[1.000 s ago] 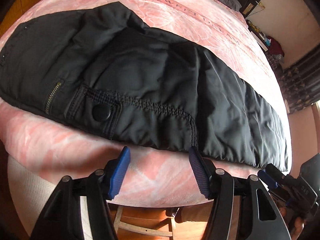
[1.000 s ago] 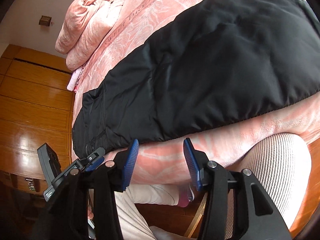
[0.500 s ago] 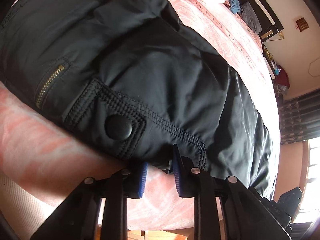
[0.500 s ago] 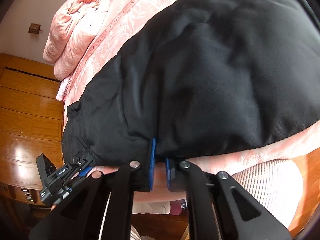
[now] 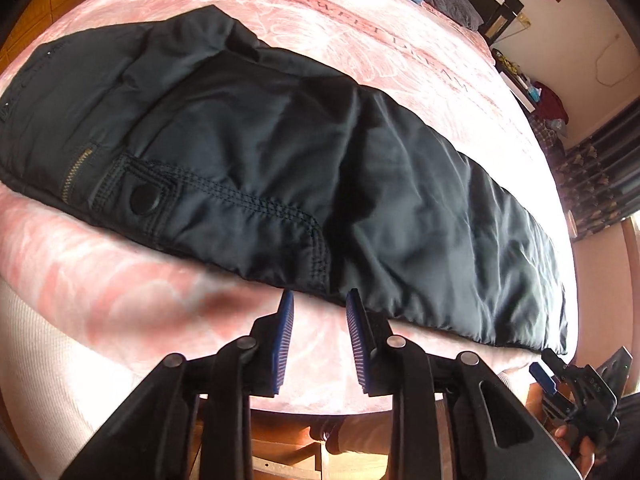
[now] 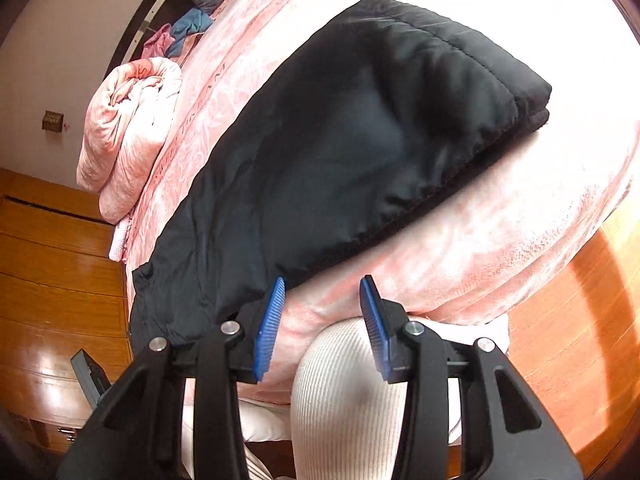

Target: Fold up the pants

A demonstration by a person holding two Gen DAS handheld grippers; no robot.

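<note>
Black padded pants point(image 5: 280, 168) lie lengthwise along the near edge of a pink bed point(image 5: 100, 292), waist at the left with a brass zipper and a snap pocket. In the right wrist view the pants point(image 6: 360, 152) show their hem end at the upper right. My left gripper point(image 5: 318, 302) is open, empty, its tips just below the pants' near edge by the pocket corner. My right gripper point(image 6: 322, 288) is open, empty, just off the pants' near edge; it also shows in the left wrist view point(image 5: 576, 384) at the lower right.
A rolled pink quilt point(image 6: 128, 136) lies at the far side of the bed. Wooden cabinets point(image 6: 48, 280) stand at the left. A white ribbed cushion point(image 6: 344, 400) sits below the bed edge. Clutter and dark curtains point(image 5: 600, 172) are at the far right.
Both grippers, which had closed in at the pants' near edge half a second ago, have opened and pulled back off the bed edge. The pants lie flat.
</note>
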